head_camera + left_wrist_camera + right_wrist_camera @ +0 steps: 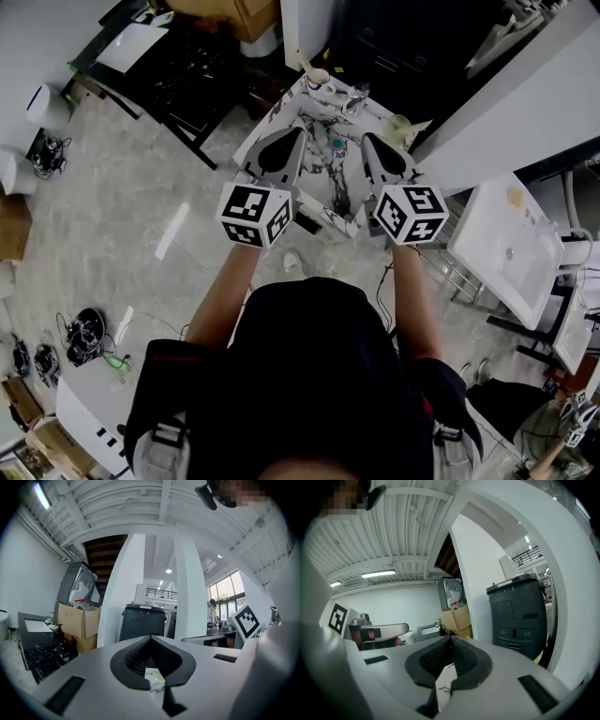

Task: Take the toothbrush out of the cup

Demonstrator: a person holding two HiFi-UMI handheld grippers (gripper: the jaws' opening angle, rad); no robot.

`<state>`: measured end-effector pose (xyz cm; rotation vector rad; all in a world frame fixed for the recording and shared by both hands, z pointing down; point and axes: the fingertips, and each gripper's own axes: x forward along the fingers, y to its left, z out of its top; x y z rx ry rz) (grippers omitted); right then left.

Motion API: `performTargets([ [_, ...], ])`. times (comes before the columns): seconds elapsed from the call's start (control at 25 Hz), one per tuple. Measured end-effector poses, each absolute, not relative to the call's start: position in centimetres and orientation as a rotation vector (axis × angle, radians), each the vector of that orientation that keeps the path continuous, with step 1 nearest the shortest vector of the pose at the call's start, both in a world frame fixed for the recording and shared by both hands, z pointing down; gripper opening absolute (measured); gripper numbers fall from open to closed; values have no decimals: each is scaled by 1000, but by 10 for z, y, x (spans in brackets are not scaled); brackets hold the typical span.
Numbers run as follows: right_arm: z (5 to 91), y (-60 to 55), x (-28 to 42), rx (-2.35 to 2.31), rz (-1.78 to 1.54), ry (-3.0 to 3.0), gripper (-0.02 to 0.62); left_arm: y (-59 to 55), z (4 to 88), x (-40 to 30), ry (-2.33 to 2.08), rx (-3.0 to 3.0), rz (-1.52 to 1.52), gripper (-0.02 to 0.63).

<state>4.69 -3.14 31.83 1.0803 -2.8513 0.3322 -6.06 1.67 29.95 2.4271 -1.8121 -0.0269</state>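
While left gripper & right gripper hover shut and empty over the marble counter, the cup at the counter's far-right corner shows what's prob. the toothbrush: likely light, stiff, slick, so pinch the exposed handle w/ 1 gripper.

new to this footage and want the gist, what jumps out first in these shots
The black-and-white marker cubes at the centre of the head view catch the eye first, one on the left gripper and one on the right gripper. Both grippers have their jaws shut and empty. They point side by side over a small marble-patterned counter ahead of the person, and a white sink basin sits off to the right.
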Motion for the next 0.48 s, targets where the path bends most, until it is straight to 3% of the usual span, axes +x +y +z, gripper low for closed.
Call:
performTargets([
  [0.48,332,-75,31,1229,378,-2770,34,-30,315,-92,-1679,2462,-42,11],
])
